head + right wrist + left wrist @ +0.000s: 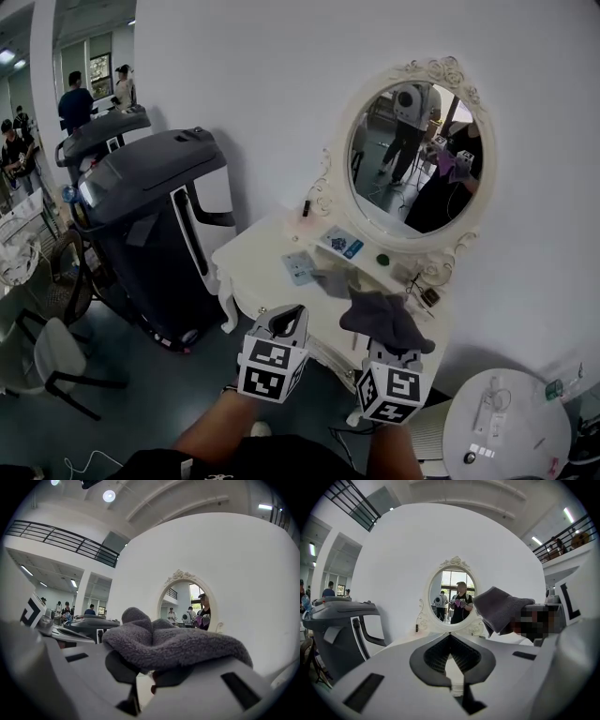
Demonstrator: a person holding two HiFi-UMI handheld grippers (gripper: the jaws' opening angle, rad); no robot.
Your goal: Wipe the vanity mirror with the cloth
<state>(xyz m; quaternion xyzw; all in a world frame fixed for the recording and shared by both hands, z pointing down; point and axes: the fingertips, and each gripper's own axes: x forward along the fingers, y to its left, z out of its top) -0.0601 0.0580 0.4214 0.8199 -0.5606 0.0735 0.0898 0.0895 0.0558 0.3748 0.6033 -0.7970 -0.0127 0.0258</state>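
Observation:
The oval vanity mirror (417,155) in its ornate white frame hangs on the wall above a white vanity table (258,253). A grey cloth (384,319) is bunched in my right gripper (380,339), which is shut on it in front of the table, below the mirror. In the right gripper view the cloth (173,644) drapes over the jaws of my right gripper (140,667), and the mirror (187,604) lies ahead. My left gripper (283,321) hovers left of it, shut and holding nothing. The left gripper (451,635) view shows the mirror (452,592) straight ahead and the cloth (501,606) at right.
A dark treadmill (150,216) stands left of the vanity. A blue-and-white box (342,244), a card (300,267) and a small green item (382,260) lie on the tabletop. A round white table (506,431) is at lower right, a chair (56,361) at lower left.

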